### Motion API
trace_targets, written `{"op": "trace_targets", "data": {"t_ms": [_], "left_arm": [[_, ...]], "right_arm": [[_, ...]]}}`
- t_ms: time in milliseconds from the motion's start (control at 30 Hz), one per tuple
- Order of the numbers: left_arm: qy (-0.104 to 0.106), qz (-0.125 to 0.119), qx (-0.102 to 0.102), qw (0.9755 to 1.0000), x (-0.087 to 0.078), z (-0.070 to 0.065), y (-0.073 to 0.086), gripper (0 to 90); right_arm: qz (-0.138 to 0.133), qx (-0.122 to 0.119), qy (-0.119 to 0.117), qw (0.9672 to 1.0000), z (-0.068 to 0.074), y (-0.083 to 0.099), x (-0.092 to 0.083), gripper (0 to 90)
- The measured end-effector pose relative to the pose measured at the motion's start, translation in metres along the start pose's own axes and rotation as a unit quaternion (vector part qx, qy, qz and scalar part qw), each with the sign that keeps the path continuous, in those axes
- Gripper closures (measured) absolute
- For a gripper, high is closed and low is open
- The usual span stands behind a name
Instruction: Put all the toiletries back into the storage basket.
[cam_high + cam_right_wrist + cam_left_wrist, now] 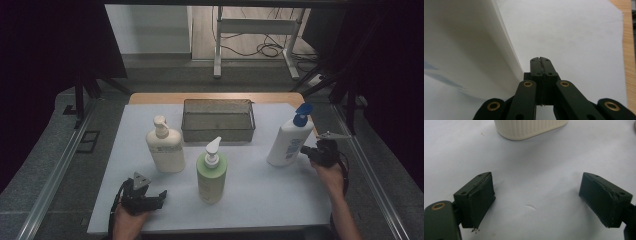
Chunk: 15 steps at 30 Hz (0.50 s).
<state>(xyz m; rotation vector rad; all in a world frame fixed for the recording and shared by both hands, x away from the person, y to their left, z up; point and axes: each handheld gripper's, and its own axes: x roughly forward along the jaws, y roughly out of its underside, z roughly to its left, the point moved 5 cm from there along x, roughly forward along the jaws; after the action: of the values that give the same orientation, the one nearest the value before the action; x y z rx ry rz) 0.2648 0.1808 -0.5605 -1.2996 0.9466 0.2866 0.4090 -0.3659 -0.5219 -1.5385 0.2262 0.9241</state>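
My right gripper [306, 151] [540, 60] is shut, jaws pressed together with nothing between them. It points at the lower right side of a tilted white bottle with a blue cap [289, 142], whose white wall [461, 45] rises just left of the jaws in the right gripper view. Whether they touch I cannot tell. My left gripper [159, 196] [536, 192] rests low at the front left, open wide over bare white sheet. A cream pump bottle [165, 147] [529, 128] stands just beyond it. A green pump bottle [212, 175] stands at the centre front.
A dark wire mesh basket [218, 134] sits at the back centre of the white sheet [260, 195]. A strip of wooden table edge [629, 50] lies at the right. Metal rails run along both sides of the table.
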Motion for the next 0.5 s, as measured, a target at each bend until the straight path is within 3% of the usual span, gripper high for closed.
{"op": "trace_targets", "data": {"t_ms": [500], "left_arm": [[0.0, 0.0, 0.0, 1.0, 0.0, 0.0, 0.0, 12.4]], "right_arm": [[0.004, -0.004, -0.026, 0.9996, 0.002, -0.004, 0.02, 89.2]]}}
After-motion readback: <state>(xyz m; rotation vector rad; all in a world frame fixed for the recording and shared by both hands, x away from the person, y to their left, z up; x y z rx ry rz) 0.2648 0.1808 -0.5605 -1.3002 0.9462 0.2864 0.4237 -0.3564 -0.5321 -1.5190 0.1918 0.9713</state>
